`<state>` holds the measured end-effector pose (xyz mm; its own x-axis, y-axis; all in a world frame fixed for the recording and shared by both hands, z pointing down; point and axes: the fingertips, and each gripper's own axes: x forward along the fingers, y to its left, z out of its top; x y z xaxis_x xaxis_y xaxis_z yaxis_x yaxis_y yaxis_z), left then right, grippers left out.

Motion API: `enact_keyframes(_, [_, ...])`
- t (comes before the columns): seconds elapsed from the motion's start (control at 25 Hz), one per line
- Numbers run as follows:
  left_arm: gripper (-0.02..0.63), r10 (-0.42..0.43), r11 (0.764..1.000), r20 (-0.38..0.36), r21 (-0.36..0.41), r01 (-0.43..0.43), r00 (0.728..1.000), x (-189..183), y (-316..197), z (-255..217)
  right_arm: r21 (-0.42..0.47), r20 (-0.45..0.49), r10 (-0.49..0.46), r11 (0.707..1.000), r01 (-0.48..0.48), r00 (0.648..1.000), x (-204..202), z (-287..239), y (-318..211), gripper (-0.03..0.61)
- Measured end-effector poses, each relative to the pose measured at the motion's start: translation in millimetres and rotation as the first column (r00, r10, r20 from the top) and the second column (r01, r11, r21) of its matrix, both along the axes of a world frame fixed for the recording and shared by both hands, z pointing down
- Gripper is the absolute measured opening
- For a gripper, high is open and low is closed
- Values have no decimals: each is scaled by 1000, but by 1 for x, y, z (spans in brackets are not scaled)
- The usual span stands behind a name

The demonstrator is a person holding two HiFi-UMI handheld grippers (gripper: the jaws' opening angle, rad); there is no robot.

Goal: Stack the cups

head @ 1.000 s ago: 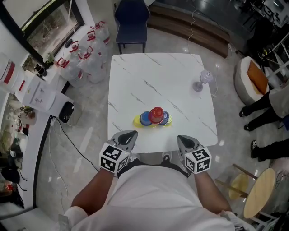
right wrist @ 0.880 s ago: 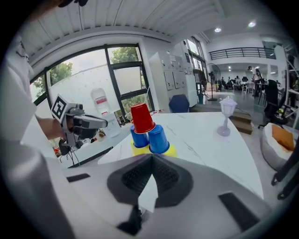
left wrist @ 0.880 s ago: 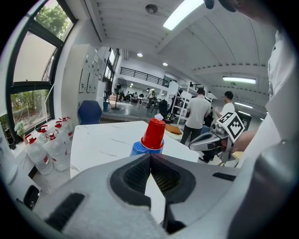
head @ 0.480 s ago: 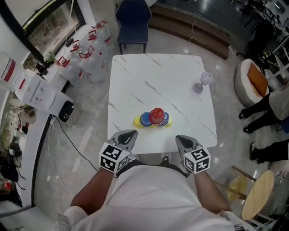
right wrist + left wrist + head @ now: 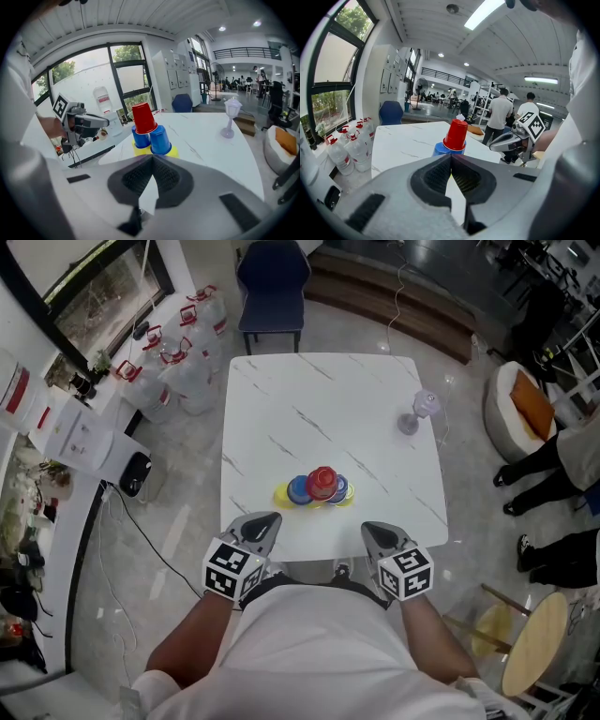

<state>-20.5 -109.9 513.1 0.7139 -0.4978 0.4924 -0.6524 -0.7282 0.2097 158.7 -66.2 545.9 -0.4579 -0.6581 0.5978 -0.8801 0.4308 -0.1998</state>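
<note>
1. White marble tabletop (image 5: 281,409) stands on a glossy grey floor, with a dark blue chair (image 5: 273,282) at its far edge and a group of water jugs (image 5: 178,362) on the floor to its left.
2. The cups (image 5: 315,488) sit in a tight cluster on the near half of the tabletop, roughly midway across it.
3. In that cluster, a red cup (image 5: 143,118) stands upside down on top. It rests on two inverted blue cups (image 5: 160,139), and yellow cups (image 5: 172,151) show beneath those, on the tabletop.
4. A clear stemmed glass (image 5: 417,412) stands near the right edge of the tabletop, well apart from the cups.
5. The left gripper (image 5: 267,519) is at the near edge of the tabletop, to the left of the cluster. Its jaws are pressed together with nothing between them.
6. The right gripper (image 5: 373,529) is level with it at the near edge, to the right of the cluster. Its jaws are also closed and empty.
7. Neither gripper touches a cup, and both point toward the cluster.
</note>
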Motion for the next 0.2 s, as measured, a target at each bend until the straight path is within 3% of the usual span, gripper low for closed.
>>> enact_keyframes(0.2, [8,2,1000,-2,4,-2,1000,0,-3,0,1,0,3,1000,-3,1000,1,2,-3,5])
